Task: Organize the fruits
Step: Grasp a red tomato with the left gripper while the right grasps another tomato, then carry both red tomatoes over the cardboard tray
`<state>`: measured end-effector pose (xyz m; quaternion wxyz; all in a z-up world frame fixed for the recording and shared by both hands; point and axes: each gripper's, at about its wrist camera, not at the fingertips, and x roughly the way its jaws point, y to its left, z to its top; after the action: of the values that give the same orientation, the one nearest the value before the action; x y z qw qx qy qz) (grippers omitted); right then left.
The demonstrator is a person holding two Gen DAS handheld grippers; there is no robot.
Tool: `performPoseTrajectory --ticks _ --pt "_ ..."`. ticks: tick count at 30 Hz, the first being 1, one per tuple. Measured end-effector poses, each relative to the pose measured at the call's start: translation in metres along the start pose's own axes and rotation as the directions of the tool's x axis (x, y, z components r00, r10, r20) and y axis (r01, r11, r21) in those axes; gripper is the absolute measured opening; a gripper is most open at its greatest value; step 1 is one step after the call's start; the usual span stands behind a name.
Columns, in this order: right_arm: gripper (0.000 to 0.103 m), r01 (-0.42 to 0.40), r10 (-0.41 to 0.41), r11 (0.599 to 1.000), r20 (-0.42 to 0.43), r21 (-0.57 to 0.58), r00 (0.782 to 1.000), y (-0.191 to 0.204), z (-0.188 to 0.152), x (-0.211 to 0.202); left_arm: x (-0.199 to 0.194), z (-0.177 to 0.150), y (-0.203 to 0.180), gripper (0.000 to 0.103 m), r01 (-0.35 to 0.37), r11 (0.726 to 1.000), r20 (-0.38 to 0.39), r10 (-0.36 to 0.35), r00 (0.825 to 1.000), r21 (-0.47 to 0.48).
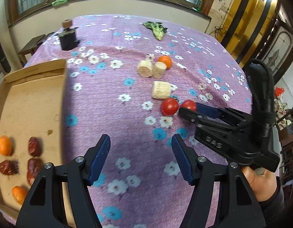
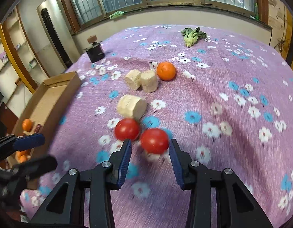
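Observation:
Two red tomatoes lie side by side on the purple flowered cloth; the nearer one [image 2: 154, 140] sits between the tips of my open right gripper [image 2: 150, 146], the other [image 2: 127, 129] just left of it. They also show in the left wrist view [image 1: 169, 106] [image 1: 188, 105], with the right gripper [image 1: 188, 112] reaching them. An orange [image 2: 166, 70] lies farther back. My left gripper [image 1: 140, 142] is open and empty above the cloth, beside the cardboard box [image 1: 32, 98], which holds oranges [image 1: 5, 145] and dark red dates [image 1: 34, 146].
Three pale corn pieces [image 2: 132, 106] [image 2: 149, 83] [image 2: 132, 78] lie between the tomatoes and the orange. A leafy green vegetable [image 2: 192, 36] lies at the far side. A dark bottle with a cork [image 2: 94, 52] stands at the far left.

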<state>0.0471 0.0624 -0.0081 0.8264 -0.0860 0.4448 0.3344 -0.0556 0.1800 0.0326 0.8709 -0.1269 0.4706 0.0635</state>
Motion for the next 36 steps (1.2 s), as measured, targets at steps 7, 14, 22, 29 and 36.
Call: performPoseTrajectory --ticks 7,14,22,29,36 --pt "0.034 0.003 -0.007 0.998 0.062 0.058 0.998 -0.028 -0.013 -0.033 0.038 0.022 -0.024 0.066 0.043 0.999 -0.04 -0.042 0.998 0.032" --pt "0.034 -0.003 -0.01 0.989 0.085 0.147 0.996 -0.053 -0.03 -0.061 0.077 0.036 -0.045 0.065 0.056 0.998 -0.071 -0.053 0.996 0.043" --pt "0.034 -0.022 0.003 0.987 0.121 0.157 0.993 -0.05 -0.034 -0.08 0.073 0.029 -0.049 0.028 0.016 0.996 -0.028 -0.013 1.0 0.093" --pt "0.034 -0.047 0.027 0.989 0.139 0.14 0.99 -0.035 -0.036 -0.09 0.048 0.008 -0.041 0.028 -0.013 0.996 -0.001 0.013 1.0 0.085" --pt "0.034 -0.067 0.05 0.992 0.154 0.109 0.987 -0.012 -0.036 -0.099 0.017 -0.002 -0.032 0.028 -0.058 0.995 0.061 0.053 0.997 0.084"
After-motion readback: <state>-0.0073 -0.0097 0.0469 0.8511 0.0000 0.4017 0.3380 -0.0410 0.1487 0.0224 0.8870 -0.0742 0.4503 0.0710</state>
